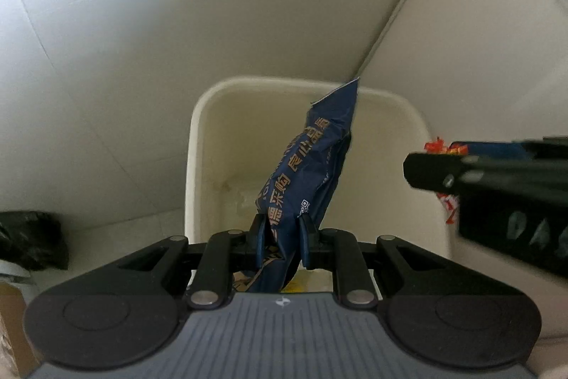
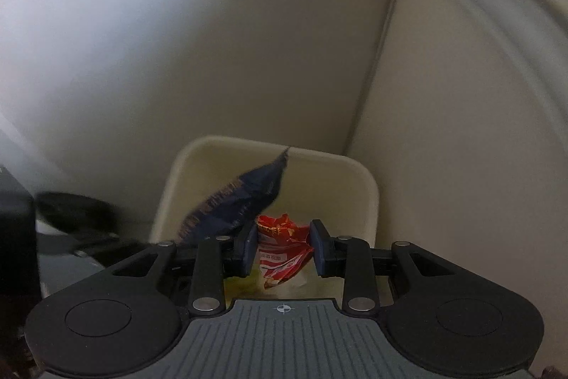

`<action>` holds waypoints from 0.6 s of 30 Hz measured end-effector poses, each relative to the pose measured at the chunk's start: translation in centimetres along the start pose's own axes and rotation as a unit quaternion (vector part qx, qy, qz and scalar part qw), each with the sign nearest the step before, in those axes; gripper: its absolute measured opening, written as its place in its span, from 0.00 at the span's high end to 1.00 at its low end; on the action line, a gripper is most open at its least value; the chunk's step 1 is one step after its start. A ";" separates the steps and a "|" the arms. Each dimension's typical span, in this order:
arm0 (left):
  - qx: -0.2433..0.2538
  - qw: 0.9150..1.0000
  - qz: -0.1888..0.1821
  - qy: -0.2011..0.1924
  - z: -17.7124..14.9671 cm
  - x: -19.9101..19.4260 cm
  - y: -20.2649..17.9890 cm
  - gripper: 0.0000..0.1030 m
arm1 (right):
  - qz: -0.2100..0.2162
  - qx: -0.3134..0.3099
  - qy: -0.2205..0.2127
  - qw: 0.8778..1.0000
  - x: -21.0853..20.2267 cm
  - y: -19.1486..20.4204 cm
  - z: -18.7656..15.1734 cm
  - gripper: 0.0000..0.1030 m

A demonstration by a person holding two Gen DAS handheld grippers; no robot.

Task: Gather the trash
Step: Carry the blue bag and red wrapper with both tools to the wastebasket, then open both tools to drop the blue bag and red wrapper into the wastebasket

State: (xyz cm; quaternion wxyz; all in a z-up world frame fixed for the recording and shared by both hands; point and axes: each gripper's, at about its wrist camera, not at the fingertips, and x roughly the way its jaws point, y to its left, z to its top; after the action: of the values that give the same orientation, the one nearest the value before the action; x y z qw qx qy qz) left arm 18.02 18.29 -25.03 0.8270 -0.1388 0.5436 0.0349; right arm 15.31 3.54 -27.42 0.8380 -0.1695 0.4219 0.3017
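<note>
My left gripper (image 1: 283,238) is shut on a dark blue snack wrapper (image 1: 312,162) with orange print and holds it upright over a cream waste bin (image 1: 198,144). My right gripper (image 2: 284,245) has its pads against a crumpled red wrapper (image 2: 280,247) over the same bin (image 2: 358,201). The right gripper shows blurred at the right of the left wrist view (image 1: 479,180), with the red wrapper (image 1: 440,148) beside it. The blue wrapper (image 2: 241,201) and the blurred left gripper (image 2: 81,219) show in the right wrist view.
The bin stands in a corner between pale walls (image 1: 177,6). A black plastic bag (image 1: 32,237) and a cardboard box (image 1: 10,325) lie at the left on the pale floor.
</note>
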 end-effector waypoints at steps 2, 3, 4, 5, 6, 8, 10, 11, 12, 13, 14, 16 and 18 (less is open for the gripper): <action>-0.015 1.000 -0.005 0.014 -0.1 1.4 0.4 0.83 | -0.008 0.003 0.000 1.000 1.9 -0.3 -0.8 0.70; -0.014 1.000 -0.001 0.017 0.0 2.0 0.4 0.83 | -0.010 0.010 0.000 1.000 2.6 -0.5 -1.1 0.70; -0.012 1.000 0.004 0.017 0.1 2.5 0.4 0.83 | -0.010 0.012 0.001 1.000 3.6 -0.8 -1.3 0.70; -0.010 1.000 0.006 0.019 0.0 2.9 0.5 0.83 | -0.012 0.013 0.002 1.000 4.3 -1.0 -1.5 0.70; -0.012 1.000 0.008 0.021 0.0 3.3 0.7 0.82 | -0.014 0.014 0.003 1.000 5.0 -1.4 -1.8 0.70; -0.024 0.999 0.011 0.026 0.0 4.0 1.2 0.82 | -0.006 0.025 0.007 1.000 6.1 -2.2 -2.1 0.70; -0.028 0.999 0.016 0.022 -0.4 4.2 1.7 0.81 | 0.005 0.049 0.012 0.999 7.0 -3.0 -2.5 0.70; -0.027 0.999 0.018 0.019 -0.3 4.1 1.7 0.81 | 0.010 0.061 0.015 0.998 7.2 -3.3 -2.8 0.70; -0.028 0.999 0.015 0.018 -0.1 4.1 1.8 0.81 | 0.011 0.073 0.016 0.997 6.9 -3.1 -3.3 0.70; -0.031 0.999 0.013 0.017 -0.1 4.1 1.9 0.81 | 0.011 0.082 0.017 0.996 7.2 -3.5 -3.4 0.70; -0.031 0.999 0.013 0.015 -0.1 4.0 1.9 0.81 | 0.015 0.090 0.018 0.996 7.5 -3.8 -3.5 0.70; -0.025 1.000 0.011 0.011 -1.1 3.4 2.2 0.79 | 0.021 0.101 0.020 0.994 7.9 -4.2 -3.7 0.70; -0.022 1.000 0.005 0.005 -1.4 3.1 2.1 0.78 | 0.027 0.106 0.019 0.994 8.1 -4.6 -4.0 0.70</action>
State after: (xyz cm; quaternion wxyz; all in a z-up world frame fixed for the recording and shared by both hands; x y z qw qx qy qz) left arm 17.59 19.59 -28.82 0.8209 -0.1546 0.5474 0.0508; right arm 19.62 0.86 -36.23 0.8346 -0.0745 0.4718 0.2743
